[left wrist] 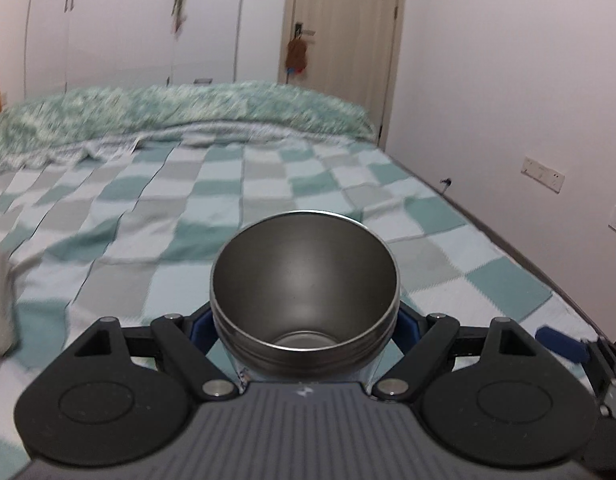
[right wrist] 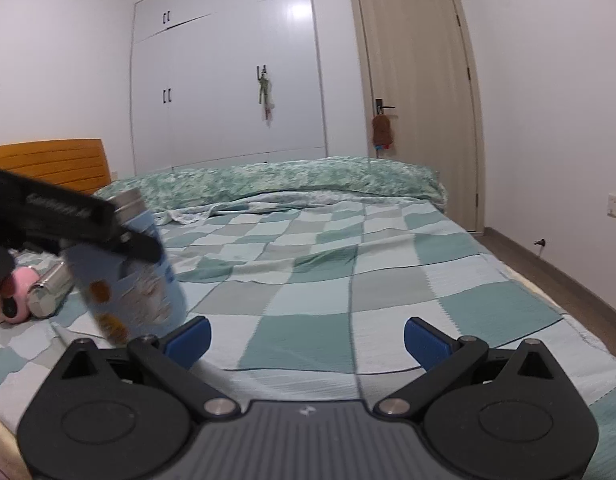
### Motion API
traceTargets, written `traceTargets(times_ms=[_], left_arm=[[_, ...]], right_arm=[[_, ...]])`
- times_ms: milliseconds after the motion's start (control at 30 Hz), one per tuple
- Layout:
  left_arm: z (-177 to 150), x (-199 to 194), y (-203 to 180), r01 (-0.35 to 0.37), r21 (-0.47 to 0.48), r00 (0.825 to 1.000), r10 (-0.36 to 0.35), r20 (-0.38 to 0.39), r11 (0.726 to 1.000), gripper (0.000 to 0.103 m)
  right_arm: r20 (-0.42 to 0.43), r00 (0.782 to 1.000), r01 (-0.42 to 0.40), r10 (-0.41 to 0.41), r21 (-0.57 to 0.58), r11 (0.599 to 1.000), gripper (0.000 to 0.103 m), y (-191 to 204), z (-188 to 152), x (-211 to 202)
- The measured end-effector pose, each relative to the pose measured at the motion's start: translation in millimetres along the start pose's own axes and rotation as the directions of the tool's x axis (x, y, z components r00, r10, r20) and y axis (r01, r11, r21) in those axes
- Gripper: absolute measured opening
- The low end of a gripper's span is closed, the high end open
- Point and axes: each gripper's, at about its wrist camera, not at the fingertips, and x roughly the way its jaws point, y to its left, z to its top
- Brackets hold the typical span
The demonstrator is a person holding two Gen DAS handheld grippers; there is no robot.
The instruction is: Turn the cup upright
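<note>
One cup (left wrist: 304, 284), mouth up and apparently slightly tilted, pinched by left hand-held gripper (left wrist: 304, 322); right hand-held gripper (right wrist: 307, 338) spread.

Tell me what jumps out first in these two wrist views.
The steel cup dominates the left wrist view: the left gripper is clamped on it, its open mouth facing the camera, above the checkered bedspread. In the right wrist view it appears at left as a blue printed tumbler, tilted off the bed, while the right gripper is open and empty.
</note>
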Motion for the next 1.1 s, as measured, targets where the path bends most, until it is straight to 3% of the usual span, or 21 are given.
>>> traceTargets(times_ms=[100,233,267,400,467,667,867,1100], left_arm=[[-4.3,21.7,-14.8,-0.01,0.028,1.0,0.01,0.013,1.0,0.084],[-24.3,61.7,-24.5,-0.025,0.058,0.998,0.028,-0.058,0.998,0.085],[-27.4,60.7,-24.7,-0.028,0.069,0.999,0.029,-0.014,0.997,0.085],[-25.1,59.2,-25.0,-0.006,0.086,1.0,0.006,-0.01,0.996,0.088],[-23.5,47.8,-20.6,0.017,0.079,1.0,-0.019,0.024,0.997,0.103],[-22.3,1.6,-6.1,0.004,0.087,0.993,-0.014,0.119,0.996,0.103],[-29.7,-56.2,33.1,-0.03,0.043,0.98,0.021,0.196,0.999,0.103],[-61.8,-119.9,83.0,-0.122,0.009,0.961,0.116,0.252,0.993,0.103]], right_arm=[[0.0,1.0,0.017,-0.017,-0.001,1.0,0.103,-6.2,-0.8,1.7],[-0.007,1.0,0.03,-0.03,-0.001,1.0,0.103,-11.6,-4.1,7.2],[-0.009,0.999,0.031,-0.031,-0.002,1.0,0.103,-11.8,-4.7,7.9],[-0.009,0.999,0.033,-0.033,-0.023,0.999,0.103,-8.2,-6.2,7.2],[-0.004,1.0,0.03,-0.03,-0.027,0.999,0.103,-4.6,-5.6,4.5],[0.022,1.0,0.001,0.0,-0.039,0.999,0.103,14.7,-4.8,-11.3],[0.05,0.998,-0.037,0.04,-0.053,0.998,0.103,49.7,-6.8,-34.6],[0.072,0.995,-0.065,0.071,-0.08,0.995,0.103,95.2,-24.4,-55.5]])
